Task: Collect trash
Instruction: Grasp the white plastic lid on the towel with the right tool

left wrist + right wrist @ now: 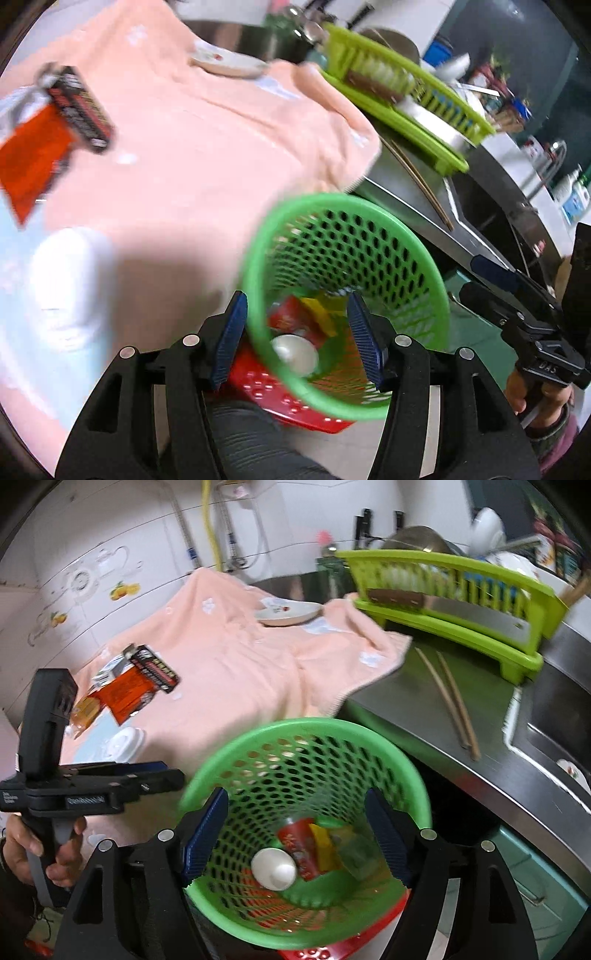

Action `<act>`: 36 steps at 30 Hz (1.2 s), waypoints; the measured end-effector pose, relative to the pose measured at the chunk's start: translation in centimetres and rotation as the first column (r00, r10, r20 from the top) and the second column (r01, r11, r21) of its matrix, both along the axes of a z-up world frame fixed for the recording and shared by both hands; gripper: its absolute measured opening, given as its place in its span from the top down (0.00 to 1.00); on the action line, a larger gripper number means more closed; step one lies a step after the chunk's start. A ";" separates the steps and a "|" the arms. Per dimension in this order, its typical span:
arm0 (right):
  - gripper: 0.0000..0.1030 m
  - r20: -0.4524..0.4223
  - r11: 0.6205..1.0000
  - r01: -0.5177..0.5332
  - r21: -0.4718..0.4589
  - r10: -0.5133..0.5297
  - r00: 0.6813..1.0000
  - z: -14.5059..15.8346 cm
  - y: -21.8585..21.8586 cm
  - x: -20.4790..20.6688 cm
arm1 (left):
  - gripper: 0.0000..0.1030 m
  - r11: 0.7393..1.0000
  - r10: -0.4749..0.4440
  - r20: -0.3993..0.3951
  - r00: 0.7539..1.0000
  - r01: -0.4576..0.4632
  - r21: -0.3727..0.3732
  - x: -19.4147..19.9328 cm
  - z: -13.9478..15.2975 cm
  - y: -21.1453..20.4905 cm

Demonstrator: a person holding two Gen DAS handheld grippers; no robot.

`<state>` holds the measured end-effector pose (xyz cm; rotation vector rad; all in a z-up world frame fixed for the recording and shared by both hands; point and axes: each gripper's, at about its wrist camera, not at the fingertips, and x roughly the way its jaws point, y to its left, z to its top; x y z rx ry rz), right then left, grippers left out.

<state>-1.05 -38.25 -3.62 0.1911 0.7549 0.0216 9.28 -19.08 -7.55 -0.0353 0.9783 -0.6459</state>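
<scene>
A green perforated bin (pixel 369 258) (pixel 295 760) stands below the counter edge. It holds a red can (pixel 299 845), a white cup (pixel 273 867) and yellow wrappers (pixel 325 845). On the peach towel (pixel 192 147) (pixel 229 664) lie red and black wrappers (pixel 55 129) (pixel 136 686) and a white lid (pixel 125 744). My left gripper (pixel 295 332) is open and empty over the bin's near rim. My right gripper (pixel 295 834) is open and empty, straddling the bin mouth.
A green dish rack (pixel 461 602) and a white plate (pixel 288 613) stand at the back. Chopsticks (pixel 450 701) lie on the steel counter (pixel 406 709) next to a sink (pixel 554 716). A red basket (pixel 295 402) sits under the bin.
</scene>
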 end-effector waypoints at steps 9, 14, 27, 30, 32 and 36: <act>0.24 -0.004 0.990 -0.143 -0.010 0.143 0.990 0.4 6.6 3.2 | 0.43 0.987 0.161 0.082 0.983 -0.163 0.013 0.0 2.3 9.6; 0.23 -0.009 0.970 -0.242 -0.012 0.242 0.970 0.1 11.3 5.1 | 0.42 0.965 0.260 0.111 0.959 -0.263 0.015 0.0 2.8 14.7; 0.23 -0.036 0.908 -0.416 -0.040 0.415 0.909 -1.7 21.5 10.8 | 0.38 0.893 0.448 0.104 0.888 -0.450 -0.011 -0.5 2.0 24.2; 0.21 -0.053 0.904 -0.424 -0.057 0.421 0.905 -2.3 22.8 12.4 | 0.38 0.883 0.469 0.100 0.878 -0.469 -0.018 -0.4 1.7 25.3; 0.21 -0.064 0.902 -0.427 -0.059 0.423 0.904 -2.7 23.3 13.2 | 0.37 0.876 0.482 0.098 0.871 -0.483 -0.021 -0.3 1.6 25.9; 0.21 -0.083 0.902 -0.426 -0.065 0.421 0.903 -3.5 24.0 14.5 | 0.37 0.862 0.506 0.100 0.857 -0.506 -0.027 0.1 1.7 27.3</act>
